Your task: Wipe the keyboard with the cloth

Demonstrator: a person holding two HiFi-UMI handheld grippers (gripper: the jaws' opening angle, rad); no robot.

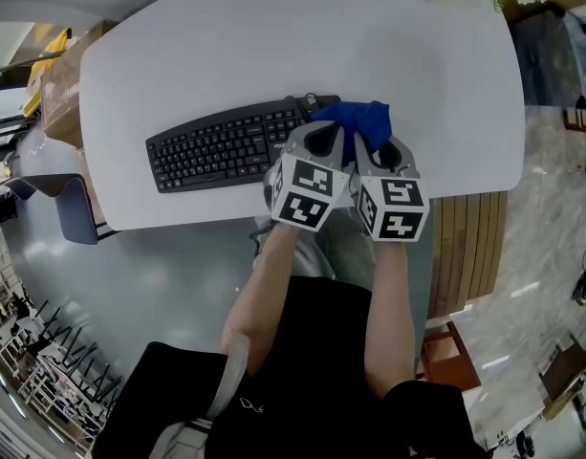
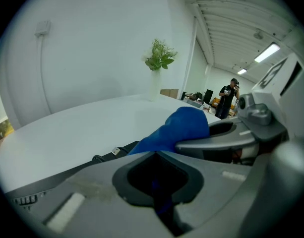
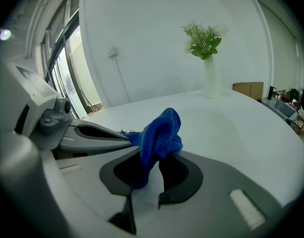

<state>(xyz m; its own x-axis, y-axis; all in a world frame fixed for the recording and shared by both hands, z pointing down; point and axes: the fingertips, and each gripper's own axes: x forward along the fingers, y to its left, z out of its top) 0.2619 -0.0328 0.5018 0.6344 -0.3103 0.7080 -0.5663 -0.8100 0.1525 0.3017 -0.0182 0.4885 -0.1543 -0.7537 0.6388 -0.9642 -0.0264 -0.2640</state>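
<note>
closest to us, the two claws sit side by side by the near edge of the white table (image 1: 273, 36). the left gripper (image 2: 160, 205) has its jaws pressed together with just a sliver of the blue cloth (image 3: 159, 130) caught in the seam. the right gripper (image 3: 143, 195) is clamped on the same cloth, with a thicker fold dropping between its jaws and a thin slit showing under it.

so the cloth is bunched in a hump between the claws, over the right end of the keyboard (image 1: 221, 148). as far as we can tell it isn't flat on the keys.

our worries from here:
- that left pinch looks skimpy, so a sideways drag could tug the cloth out.
- a balled-up cloth only touches a narrow strip, so we'd probably miss rows of keys.
- if we press low, the hard jaw tips could catch a keycap.
- the tabletop looks slick, so a firm swipe might push the whole keyboard along, or snag its cable (image 2: 104, 155) at the back.

further off, the plant in its vase (image 3: 206, 43) stands well apart, so no trouble there.
</note>
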